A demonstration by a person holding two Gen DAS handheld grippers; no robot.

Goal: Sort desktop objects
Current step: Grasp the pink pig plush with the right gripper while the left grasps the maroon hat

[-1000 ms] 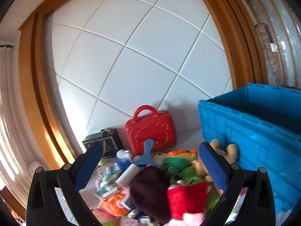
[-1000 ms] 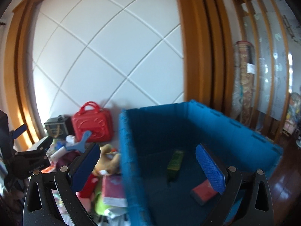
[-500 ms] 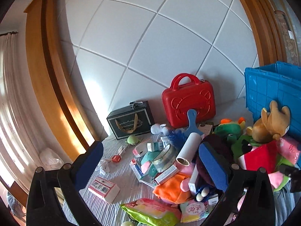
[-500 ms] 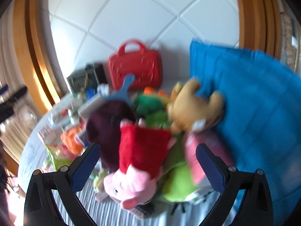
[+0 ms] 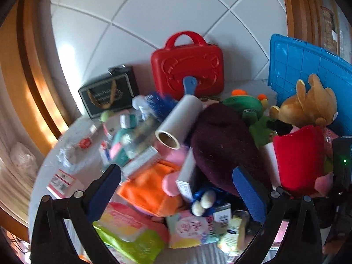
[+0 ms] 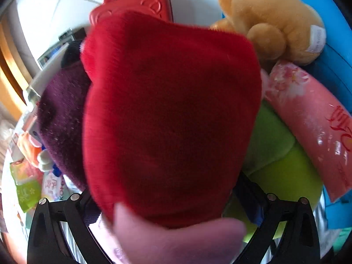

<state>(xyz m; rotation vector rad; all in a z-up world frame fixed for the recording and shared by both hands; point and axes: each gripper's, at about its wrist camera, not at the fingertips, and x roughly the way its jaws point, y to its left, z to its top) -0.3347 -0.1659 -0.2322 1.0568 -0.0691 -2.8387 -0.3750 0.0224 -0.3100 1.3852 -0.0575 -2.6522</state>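
here the right gripper [image 6: 173, 198] straddles the red plush [image 6: 171, 110], fingers spread.

Your left gripper [image 5: 176, 184] hangs with its jaws spread wide, blue pads [image 5: 104, 187] at 8 and 4 o'clock, nothing between them. Your right gripper [image 6: 173, 200] also has its jaws wide apart, fingertips hidden, arms at 7 and 5 o'clock.

A red plush [image 6: 171, 114] fills the right gripper's [image 6: 171, 206] spread jaws, brown teddy [image 6: 270, 17] and blue bin [image 6: 336, 70] behind it.
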